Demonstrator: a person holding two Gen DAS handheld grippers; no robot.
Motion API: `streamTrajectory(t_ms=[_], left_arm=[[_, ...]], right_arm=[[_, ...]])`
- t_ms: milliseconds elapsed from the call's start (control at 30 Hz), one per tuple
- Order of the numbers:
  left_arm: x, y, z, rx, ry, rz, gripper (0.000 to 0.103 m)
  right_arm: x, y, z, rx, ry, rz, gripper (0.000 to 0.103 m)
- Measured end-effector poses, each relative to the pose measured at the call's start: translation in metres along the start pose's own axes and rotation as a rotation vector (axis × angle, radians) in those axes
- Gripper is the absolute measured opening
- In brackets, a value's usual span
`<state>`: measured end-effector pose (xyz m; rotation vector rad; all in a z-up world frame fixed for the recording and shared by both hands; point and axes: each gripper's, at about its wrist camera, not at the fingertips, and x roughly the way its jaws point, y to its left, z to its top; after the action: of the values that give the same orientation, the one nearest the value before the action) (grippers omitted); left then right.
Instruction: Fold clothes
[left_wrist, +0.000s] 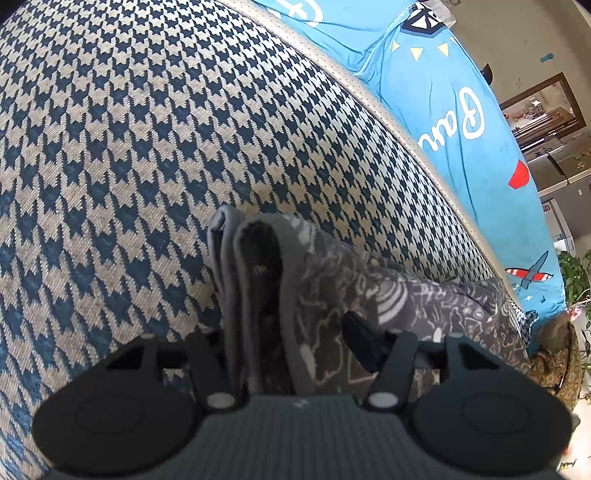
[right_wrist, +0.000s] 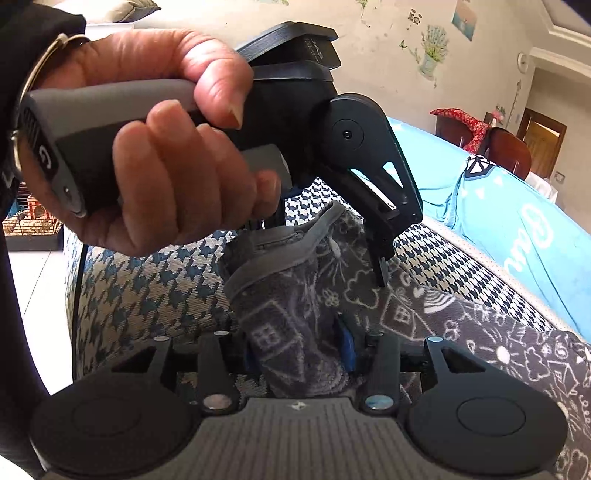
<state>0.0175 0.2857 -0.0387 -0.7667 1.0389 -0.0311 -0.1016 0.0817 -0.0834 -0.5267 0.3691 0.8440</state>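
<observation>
The grey patterned garment (left_wrist: 332, 306) lay on the houndstooth sofa cushion (left_wrist: 129, 166), beside a blue printed cloth (left_wrist: 461, 122). The left gripper (left_wrist: 284, 343) pinched a bunched, layered edge between its fingers, and the right gripper (right_wrist: 295, 350) pinched another gathered corner just beside it, near the person's hand (right_wrist: 155, 147). To fold well, both grips should probably stay firm, lift together so the edges stay aligned, and lay the cloth flat without dragging.
</observation>
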Motion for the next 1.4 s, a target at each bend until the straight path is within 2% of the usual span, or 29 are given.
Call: streamTrajectory(t_ms=[100, 133, 200, 267, 367, 600, 800, 1067, 1233, 1400], left_arm=[[-0.005, 0.005, -0.004, -0.005, -0.016, -0.004, 0.05], [-0.008, 0.007, -0.005, -0.008, -0.024, -0.016, 0.048], [-0.015, 0.006, -0.01, -0.006, -0.044, -0.054, 0.042], [-0.021, -0.001, -0.013, 0.026, -0.07, -0.074, 0.039], [-0.028, -0.016, -0.018, 0.087, -0.106, -0.069, 0.032], [-0.038, -0.04, -0.026, 0.088, -0.148, -0.143, 0.031], [-0.045, -0.074, -0.029, 0.108, -0.176, -0.213, 0.031], [-0.054, -0.153, -0.035, 0.215, -0.193, -0.27, 0.032], [-0.038, -0.212, -0.044, 0.264, -0.161, -0.316, 0.032], [-0.014, -0.275, -0.059, 0.355, -0.129, -0.33, 0.035]], right_arm=[[-0.004, 0.0, -0.001, -0.006, -0.02, -0.006, 0.035], [-0.006, 0.001, -0.001, -0.019, -0.032, -0.014, 0.03], [-0.011, 0.004, 0.001, -0.064, -0.06, -0.041, 0.026], [-0.017, 0.006, 0.002, -0.103, -0.086, -0.065, 0.024], [-0.025, -0.001, 0.004, -0.09, -0.105, -0.077, 0.022], [-0.044, -0.015, 0.008, -0.094, -0.155, -0.134, 0.021], [-0.058, -0.026, 0.01, -0.153, -0.212, -0.221, 0.021], [-0.085, -0.068, 0.019, -0.166, -0.281, -0.356, 0.021], [-0.109, -0.102, 0.019, -0.168, -0.284, -0.455, 0.02], [-0.129, -0.135, 0.006, -0.175, -0.267, -0.549, 0.02]])
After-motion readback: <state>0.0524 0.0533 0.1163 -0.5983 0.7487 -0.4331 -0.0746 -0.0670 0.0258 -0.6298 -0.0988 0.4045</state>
